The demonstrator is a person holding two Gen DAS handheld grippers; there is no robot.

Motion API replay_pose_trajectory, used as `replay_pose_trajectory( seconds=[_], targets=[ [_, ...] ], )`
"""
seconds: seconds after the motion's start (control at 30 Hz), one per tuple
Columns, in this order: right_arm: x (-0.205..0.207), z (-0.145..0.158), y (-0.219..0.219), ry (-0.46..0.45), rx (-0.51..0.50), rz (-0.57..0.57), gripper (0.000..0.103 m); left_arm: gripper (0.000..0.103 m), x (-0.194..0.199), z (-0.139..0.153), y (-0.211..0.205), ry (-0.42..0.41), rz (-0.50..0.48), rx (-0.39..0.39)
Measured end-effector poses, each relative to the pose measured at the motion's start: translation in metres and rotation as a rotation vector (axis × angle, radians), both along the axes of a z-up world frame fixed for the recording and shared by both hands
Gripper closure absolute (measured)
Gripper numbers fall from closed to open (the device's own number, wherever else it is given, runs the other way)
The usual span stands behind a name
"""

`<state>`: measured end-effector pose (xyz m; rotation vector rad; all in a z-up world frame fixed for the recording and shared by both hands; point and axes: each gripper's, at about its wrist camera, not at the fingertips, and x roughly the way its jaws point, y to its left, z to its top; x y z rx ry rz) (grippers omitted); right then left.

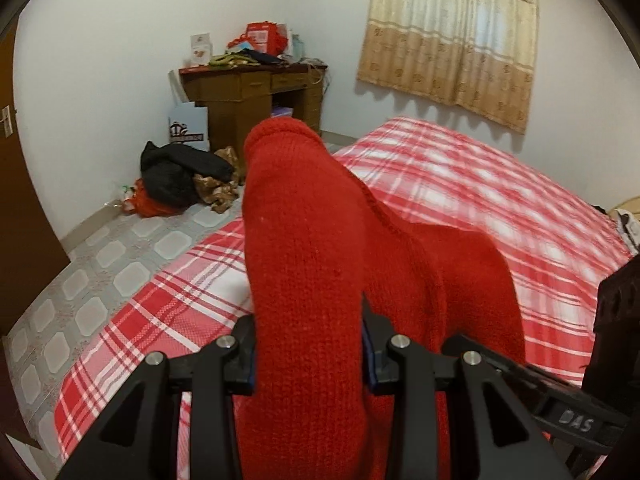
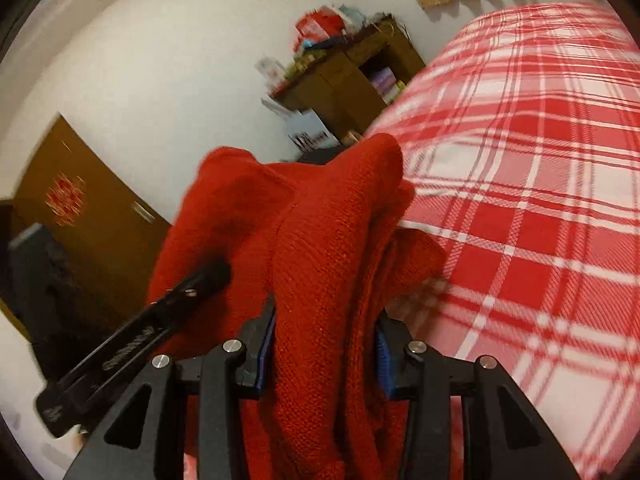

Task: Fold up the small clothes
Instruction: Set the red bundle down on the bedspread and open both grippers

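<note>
A red knitted garment (image 1: 312,248) is held up over a bed with a red and white plaid sheet (image 1: 480,184). My left gripper (image 1: 310,356) is shut on a thick fold of it, and the knit stands up in front of the camera. My right gripper (image 2: 326,352) is shut on another bunched part of the same garment (image 2: 320,240). The left gripper's black body (image 2: 132,340) shows at the left of the right wrist view, close beside the right one. The right gripper's body (image 1: 568,416) shows at the lower right of the left wrist view.
A brown wooden desk (image 1: 256,92) piled with clutter stands in the far corner. Dark clothes and bags (image 1: 180,176) lie on the tiled floor (image 1: 80,280) beside it. A curtain (image 1: 452,36) hangs on the wall behind the bed. A brown door (image 2: 80,208) is at the left.
</note>
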<state>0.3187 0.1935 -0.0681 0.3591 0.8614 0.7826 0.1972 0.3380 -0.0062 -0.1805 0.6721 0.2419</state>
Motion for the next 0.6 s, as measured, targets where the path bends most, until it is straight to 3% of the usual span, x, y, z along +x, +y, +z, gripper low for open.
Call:
replay_pose_trajectory(
  seconds=[0.07, 0.13, 0.27, 0.37, 0.47, 0.5, 0.6],
  targets=[
    [0.013, -0.015, 0.011, 0.021, -0.054, 0.008, 0.059, 0.065, 0.012, -0.023, 0.006, 0.046, 0.025, -0.002],
    [0.021, -0.028, 0.016, 0.029, -0.078, 0.0, 0.048, 0.061, 0.024, -0.048, 0.013, 0.096, 0.064, 0.004],
    [0.031, -0.04, 0.008, 0.065, -0.046, -0.001, 0.042, 0.024, 0.019, -0.06, 0.035, 0.093, 0.151, -0.067],
    [0.029, -0.031, -0.007, 0.08, -0.035, -0.016, 0.042, 0.021, 0.013, -0.054, 0.042, 0.099, 0.153, -0.107],
    [0.011, 0.001, -0.035, -0.05, -0.087, -0.154, 0.054, 0.021, -0.005, -0.044, 0.04, 0.083, 0.168, -0.055],
    [0.005, 0.007, -0.038, -0.069, -0.107, -0.168, 0.061, 0.021, -0.013, -0.04, 0.039, 0.076, 0.176, -0.038],
    [-0.03, 0.029, -0.043, -0.15, -0.159, -0.142, 0.063, 0.023, -0.037, -0.032, 0.036, 0.058, 0.183, -0.022]
  ],
)
